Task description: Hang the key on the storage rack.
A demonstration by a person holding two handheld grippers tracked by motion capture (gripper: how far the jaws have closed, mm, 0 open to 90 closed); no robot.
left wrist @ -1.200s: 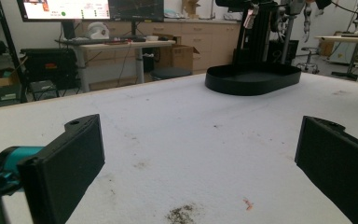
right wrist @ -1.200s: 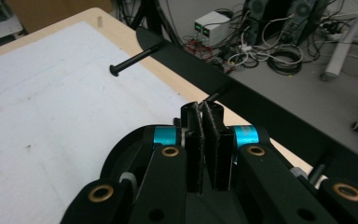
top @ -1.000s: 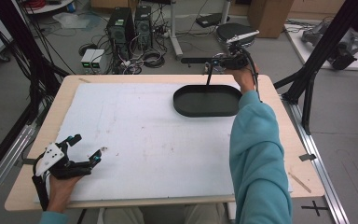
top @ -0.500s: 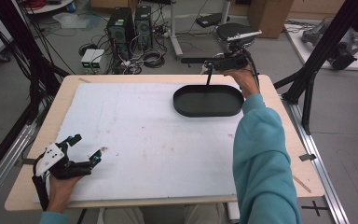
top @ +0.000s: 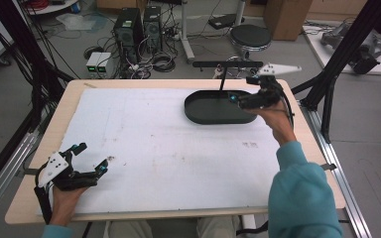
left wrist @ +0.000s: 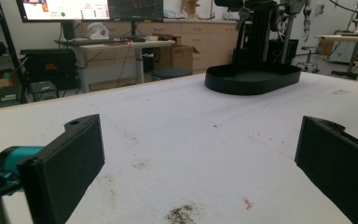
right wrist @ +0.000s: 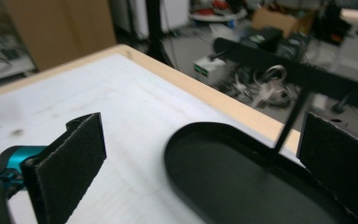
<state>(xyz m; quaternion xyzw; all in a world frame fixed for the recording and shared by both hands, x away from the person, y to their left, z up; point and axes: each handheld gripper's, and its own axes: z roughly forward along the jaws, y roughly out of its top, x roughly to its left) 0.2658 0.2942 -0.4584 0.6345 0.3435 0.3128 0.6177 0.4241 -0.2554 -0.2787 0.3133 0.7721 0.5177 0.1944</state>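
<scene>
Two grippers are in play, and both stand with jaws spread wide and nothing between them. The right gripper (top: 238,100) hovers over the right end of the black oval tray (top: 198,115), which sits at the far right of the white-covered surface (top: 168,163), close to its far edge. A thin black upright post (top: 222,83) rises from the tray's far side and carries a horizontal black bar (top: 227,64) across its top. In the right gripper view the tray floor (right wrist: 233,186) lies bare just ahead of the jaws, with the post (right wrist: 289,123) slanting up between them toward the bar (right wrist: 279,63).

The left gripper (top: 90,158) rests low at the near left corner of the surface, well apart from the tray; from its own view the tray (left wrist: 253,78) shows far off across the stained sheet.

The step in hand looks like a reach for the stand, most likely its post or the tray rim. To do it well, the right gripper should square its jaws so the post sits centred between the pads before closing, since the post is thin and could slip out sideways. Approaching level and slowly would avoid knocking the bar or tipping the tray. The left gripper is best kept parked where it is.
</scene>
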